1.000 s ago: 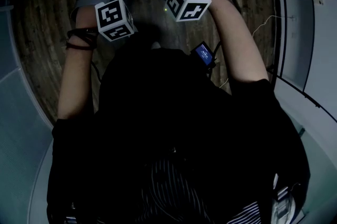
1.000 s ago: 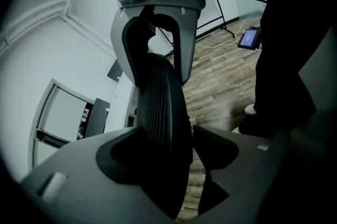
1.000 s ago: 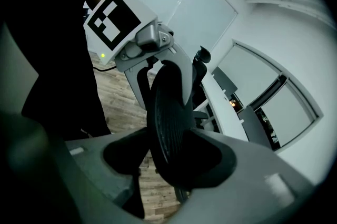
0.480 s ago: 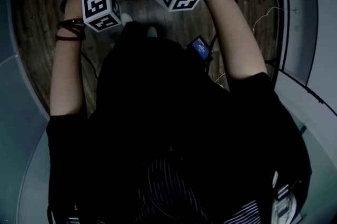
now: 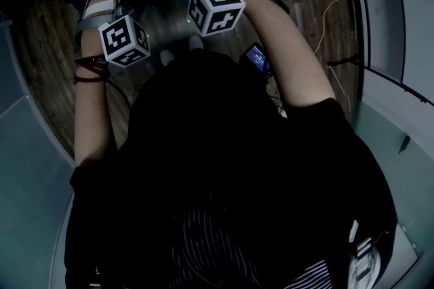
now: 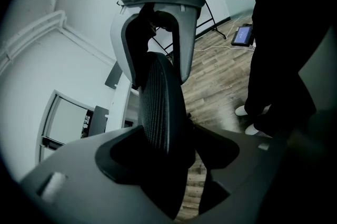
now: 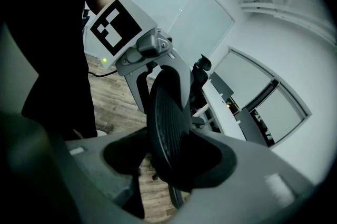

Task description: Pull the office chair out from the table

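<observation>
Left gripper (image 6: 163, 152), right gripper (image 7: 171, 162) clamp chair back (image 6: 158, 97); torso (image 5: 224, 165) hides jaws overhead.

Left gripper (image 6: 168, 139), right gripper (image 7: 168, 149), chair backrest (image 6: 158, 91): all farther left.

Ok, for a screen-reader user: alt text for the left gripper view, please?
The black mesh office chair back stands edge-on between the opening jaws of the left gripper, with the grey right gripper clamped on the same edge farther up. Wood plank floor and a person's dark trousers show at right.
</observation>
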Demonstrator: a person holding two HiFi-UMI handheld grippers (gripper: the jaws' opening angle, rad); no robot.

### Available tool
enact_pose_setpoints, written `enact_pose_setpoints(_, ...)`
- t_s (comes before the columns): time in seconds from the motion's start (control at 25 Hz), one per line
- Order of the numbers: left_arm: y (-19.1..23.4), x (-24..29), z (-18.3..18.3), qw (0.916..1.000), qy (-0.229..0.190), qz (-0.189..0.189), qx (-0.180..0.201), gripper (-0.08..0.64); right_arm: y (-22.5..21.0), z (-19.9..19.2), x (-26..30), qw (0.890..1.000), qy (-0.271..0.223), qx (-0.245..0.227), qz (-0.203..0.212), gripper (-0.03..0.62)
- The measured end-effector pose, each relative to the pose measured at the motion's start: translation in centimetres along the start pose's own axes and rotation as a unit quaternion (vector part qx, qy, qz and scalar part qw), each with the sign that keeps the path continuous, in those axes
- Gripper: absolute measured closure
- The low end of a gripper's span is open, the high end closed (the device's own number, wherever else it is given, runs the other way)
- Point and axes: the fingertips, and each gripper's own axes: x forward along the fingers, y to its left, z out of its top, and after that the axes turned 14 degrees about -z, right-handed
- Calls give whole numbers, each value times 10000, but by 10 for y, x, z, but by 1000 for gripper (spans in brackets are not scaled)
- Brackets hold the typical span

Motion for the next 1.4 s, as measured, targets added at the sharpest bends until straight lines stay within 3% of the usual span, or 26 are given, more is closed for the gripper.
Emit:
enact_pose_setpoints(0.28, -3, -4, -7, 9999, -65, -6, 120, 232, 2, 7, 4, 9996, 78, 64, -259, 351)
enact_pose_setpoints(0.36, -2, -7, -6, 9997, -237, -94, 52, 198, -2, 12, 2, 9993, 64, 159, -326, 351)
enact_pose_setpoints(0.44, -2, -25, 2, 9974, -677, -155, -192, 175, -10, 26, -14, 9958, -184, 821, -373, 360)
enact_pose_setpoints(0.52, 6, -56, 16, 9883, -1386, -12, -639, 187, -24, 44, -40, 9806, -604, 1813, -435, 362)
enact_pose_setpoints(0.6, 17, -92, 34, 9660, -2286, 226, -1188, 258, -39, 55, -66, 9609, -937, 2557, -496, 374)
enact_pose_setpoints(0.64, 23, -111, 43, 9481, -2789, 331, -1493, 316, -45, 58, -77, 9520, -1055, 2820, -557, 395)
enact_pose_setpoints(0.68, 28, -130, 51, 9246, -3302, 415, -1852, 399, -52, 61, -88, 9418, -1173, 3084, -647, 444)
enact_pose_setpoints(0.72, 33, -148, 56, 8958, -3790, 461, -2276, 498, -59, 64, -98, 9285, -1306, 3393, -755, 514)
enact_pose_setpoints(0.76, 37, -163, 59, 8630, -4229, 458, -2728, 554, -66, 67, -108, 9118, -1446, 3744, -866, 575)
enact_pose_setpoints(0.84, 42, -184, 60, 7970, -4927, 328, -3478, 554, -79, 68, -124, 8767, -1677, 4375, -1090, 591)
enact_pose_setpoints(0.88, 43, -190, 59, 7687, -5184, 236, -3739, 554, -85, 66, -130, 8621, -1755, 4595, -1217, 592)
enact_pose_setpoints(0.92, 44, -194, 58, 7464, -5368, 152, -3931, 554, -90, 64, -135, 8500, -1812, 4761, -1343, 592)
enact_pose_setpoints(0.96, 44, -196, 58, 7320, -5471, 90, -4059, 554, -95, 62, -140, 8412, -1852, 4870, -1444, 592)
enact_pose_setpoints(1.0, 45, -196, 58, 7259, -5500, 58, -4130, 554, -98, 60, -145, 8365, -1873, 4921, -1515, 592)
enact_pose_setpoints(1.04, 45, -196, 58, 7254, -5480, 63, -4164, 554, -101, 59, -149, 8351, -1877, 4929, -1561, 592)
enact_pose_setpoints(1.16, 48, -199, 56, 7292, -5382, 149, -4223, 554, -103, 54, -161, 8367, -1858, 4890, -1623, 592)
enact_pose_setpoints(1.4, 53, -204, 52, 7308, -5317, 303, -4269, 554, -107, 42, -179, 8281, -1873, 4976, -1777, 592)
